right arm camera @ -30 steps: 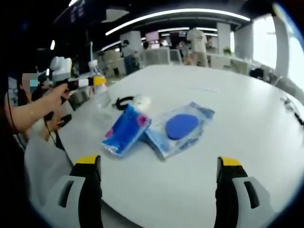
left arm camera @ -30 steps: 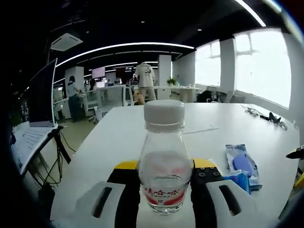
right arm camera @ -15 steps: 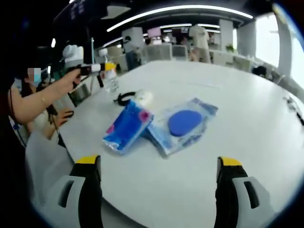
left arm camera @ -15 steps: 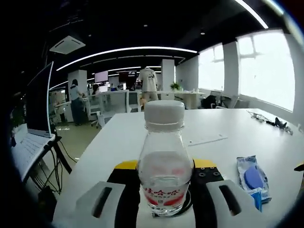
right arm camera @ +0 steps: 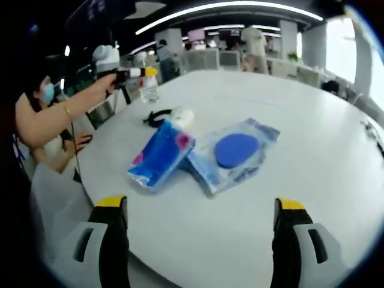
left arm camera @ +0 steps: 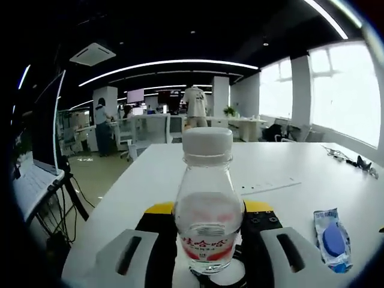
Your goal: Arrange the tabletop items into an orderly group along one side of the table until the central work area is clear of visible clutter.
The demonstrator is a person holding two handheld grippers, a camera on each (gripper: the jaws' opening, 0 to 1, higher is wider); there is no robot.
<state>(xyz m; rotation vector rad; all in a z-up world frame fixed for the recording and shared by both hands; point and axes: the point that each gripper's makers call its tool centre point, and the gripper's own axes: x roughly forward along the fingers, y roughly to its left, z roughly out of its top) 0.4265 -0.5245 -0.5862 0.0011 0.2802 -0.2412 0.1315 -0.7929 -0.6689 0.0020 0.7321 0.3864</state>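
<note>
Left gripper view: left gripper [left arm camera: 207, 240] clamped on a clear water bottle [left arm camera: 207, 210] with a white cap, upright between the jaws above the white table [left arm camera: 270, 174]. At four o'clock, a clear packet with a blue disc [left arm camera: 332, 238].

Right gripper view: right gripper [right arm camera: 201, 240] spread wide, holding nothing, touching nothing. Dead centre, a blue tissue pack [right arm camera: 160, 155] lying against the blue-disc packet [right arm camera: 234, 151]. At eleven o'clock, a black cable coil [right arm camera: 157, 117] beside a white object, and the bottle [right arm camera: 149, 89] gripped beyond.
</note>
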